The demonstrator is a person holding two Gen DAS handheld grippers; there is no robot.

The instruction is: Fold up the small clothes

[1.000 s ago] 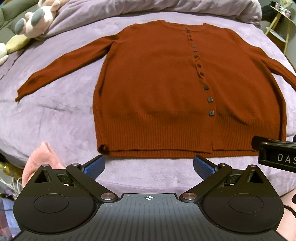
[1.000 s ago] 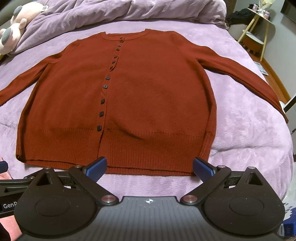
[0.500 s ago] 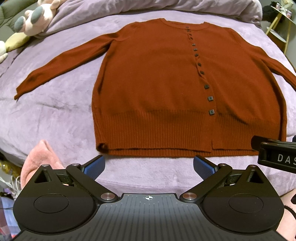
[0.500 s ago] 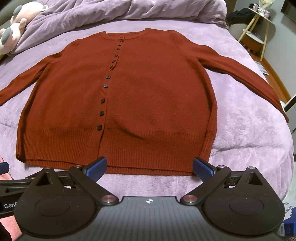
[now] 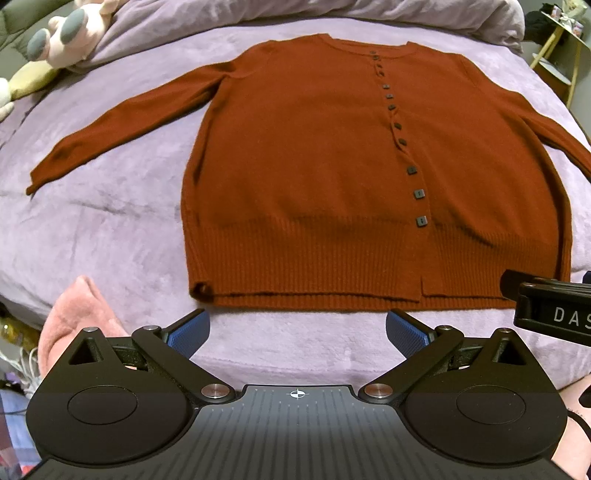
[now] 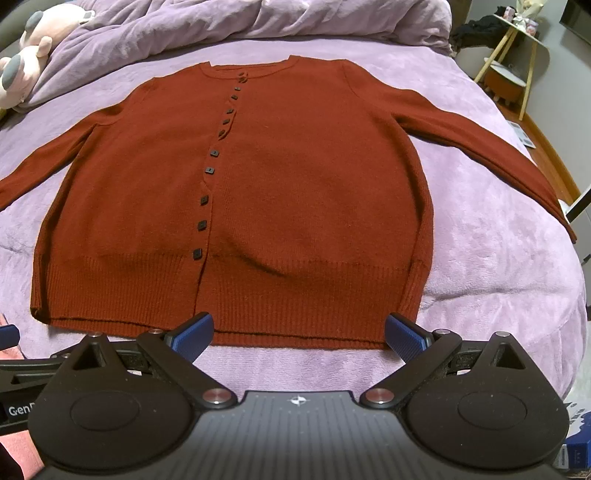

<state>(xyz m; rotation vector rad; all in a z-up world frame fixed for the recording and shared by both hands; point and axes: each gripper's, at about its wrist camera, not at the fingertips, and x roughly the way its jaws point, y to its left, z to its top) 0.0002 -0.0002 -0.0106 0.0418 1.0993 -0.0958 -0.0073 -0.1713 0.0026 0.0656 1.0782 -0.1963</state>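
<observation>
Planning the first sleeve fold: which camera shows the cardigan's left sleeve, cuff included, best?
The left wrist view: the left sleeve lies whole on the purple blanket, shoulder to cuff. In the right wrist view that sleeve runs off the frame's left edge, cuff unseen.

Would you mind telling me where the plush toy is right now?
The plush toy lies at the far left of both views, on the rumpled purple duvet beyond the cardigan's left sleeve.

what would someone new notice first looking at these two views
A rust-red cardigan lies flat and buttoned in the middle of a purple bedspread, sleeves stretched out to both sides. Both the left gripper and right gripper hover open just short of its ribbed hem. A plush toy sits far left.
</observation>
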